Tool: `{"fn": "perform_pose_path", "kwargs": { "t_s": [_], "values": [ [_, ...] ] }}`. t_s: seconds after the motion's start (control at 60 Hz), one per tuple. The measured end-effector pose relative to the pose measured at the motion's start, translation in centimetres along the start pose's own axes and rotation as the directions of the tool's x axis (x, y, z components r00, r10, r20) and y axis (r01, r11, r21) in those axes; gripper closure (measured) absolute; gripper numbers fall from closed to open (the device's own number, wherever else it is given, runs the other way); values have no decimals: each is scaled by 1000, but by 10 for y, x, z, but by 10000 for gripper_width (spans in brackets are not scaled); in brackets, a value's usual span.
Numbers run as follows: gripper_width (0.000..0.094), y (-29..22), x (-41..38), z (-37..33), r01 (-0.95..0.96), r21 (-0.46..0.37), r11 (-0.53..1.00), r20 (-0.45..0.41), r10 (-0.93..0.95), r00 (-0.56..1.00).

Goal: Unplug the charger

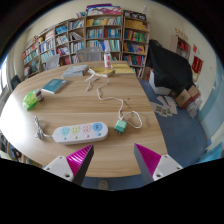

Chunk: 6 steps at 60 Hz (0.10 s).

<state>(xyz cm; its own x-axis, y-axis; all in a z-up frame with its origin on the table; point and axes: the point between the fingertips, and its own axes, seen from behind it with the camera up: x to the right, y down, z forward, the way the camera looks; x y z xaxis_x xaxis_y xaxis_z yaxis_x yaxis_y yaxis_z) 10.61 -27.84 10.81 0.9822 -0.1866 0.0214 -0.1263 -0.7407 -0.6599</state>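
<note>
A white power strip [80, 132] with pastel buttons lies on the round wooden table [60, 105], just ahead of my left finger. A small green and white charger [120, 125] sits at its right end, with a white cable [108, 98] running away across the table toward a pink bottle [107, 61]. Another thin cable [39, 127] leaves the strip's left end. My gripper [113, 157] is open and empty, its magenta pads [78, 157] spread wide above the table's near edge, short of the strip and charger.
A green object [32, 98], a teal book [54, 86], a grey book [76, 71] and a yellow item [121, 68] lie on the table. Bookshelves [90, 35] line the back wall. A dark chair [170, 70] and bags stand on the right.
</note>
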Motion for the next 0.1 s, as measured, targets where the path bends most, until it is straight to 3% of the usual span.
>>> {"fn": "perform_pose_path", "kwargs": {
  "t_s": [0.1],
  "values": [
    [91, 20, 8, -47, -34, 6, 999, 8, 34, 999]
  ]
}}
